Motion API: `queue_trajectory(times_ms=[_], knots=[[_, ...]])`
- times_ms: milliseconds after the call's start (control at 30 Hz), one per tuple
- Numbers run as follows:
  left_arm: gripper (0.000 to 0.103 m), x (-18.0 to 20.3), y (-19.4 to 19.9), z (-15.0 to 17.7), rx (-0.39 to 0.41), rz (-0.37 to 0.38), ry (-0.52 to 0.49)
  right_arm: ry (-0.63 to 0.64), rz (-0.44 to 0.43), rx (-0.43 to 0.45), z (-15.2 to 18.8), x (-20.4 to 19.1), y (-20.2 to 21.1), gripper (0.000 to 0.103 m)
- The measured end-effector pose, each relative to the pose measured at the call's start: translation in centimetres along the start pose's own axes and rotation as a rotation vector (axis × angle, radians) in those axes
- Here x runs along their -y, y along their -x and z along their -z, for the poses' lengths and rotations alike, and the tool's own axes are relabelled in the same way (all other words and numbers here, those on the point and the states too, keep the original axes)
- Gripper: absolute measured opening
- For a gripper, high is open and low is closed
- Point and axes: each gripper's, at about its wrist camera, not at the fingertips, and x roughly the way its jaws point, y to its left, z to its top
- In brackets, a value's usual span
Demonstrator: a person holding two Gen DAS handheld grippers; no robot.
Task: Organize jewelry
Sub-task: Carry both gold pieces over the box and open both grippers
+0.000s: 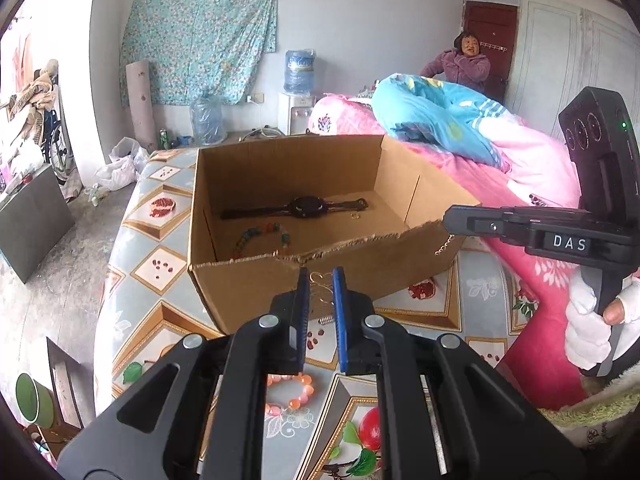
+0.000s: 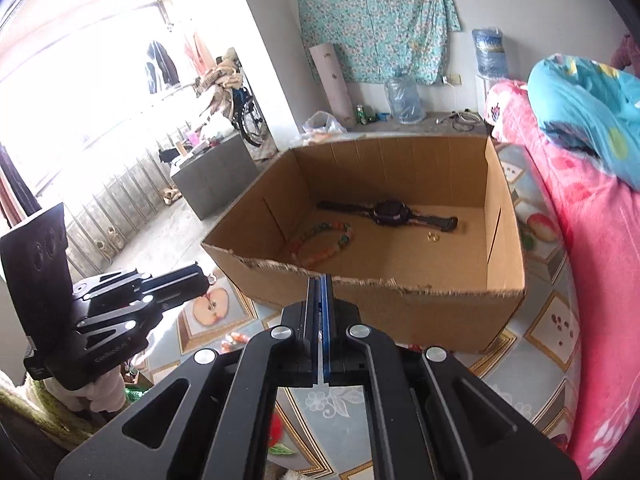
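Note:
An open cardboard box (image 1: 248, 288) (image 2: 504, 308) stands on a patterned bed cover. Inside lie a black watch (image 1: 306, 207) (image 2: 390, 212), a multicoloured bead bracelet (image 1: 262, 236) (image 2: 324, 242) and a small gold ring (image 1: 355, 216) (image 2: 432, 236). My left gripper (image 1: 321, 276) is in front of the box's near wall, jaws narrowly apart on a thin gold wire piece (image 1: 322, 286). My right gripper (image 2: 320, 280) is shut; in the left wrist view (image 1: 450, 220) a thin gold chain (image 1: 446, 245) hangs from its tip by the box's right corner. An orange bead bracelet (image 1: 294, 394) lies on the cover below my left gripper.
A small metal spring (image 1: 326, 319) lies on the cover by the box. Pink and blue quilts (image 1: 460, 128) are piled on the bed at right. A person (image 1: 464, 60) sits beyond the bed. Water jugs (image 1: 206, 120), a dispenser and a grey cabinet (image 2: 216, 180) stand on the floor beyond.

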Motion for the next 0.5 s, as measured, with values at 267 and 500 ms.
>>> queue_trajectory(times_ms=[267,500], knots=[[0.010,0.6,-2.6,-5.5,0.017,0.025,-0.030,0.031,0.016,0.052,-5.6,0.8,-0.9,0.001],[0.010,-1.0,-11.7,-8.0,-0.184,0.084,0.084,-0.039,0.061,-0.116,-8.6,3.9,-7.3,0.002]])
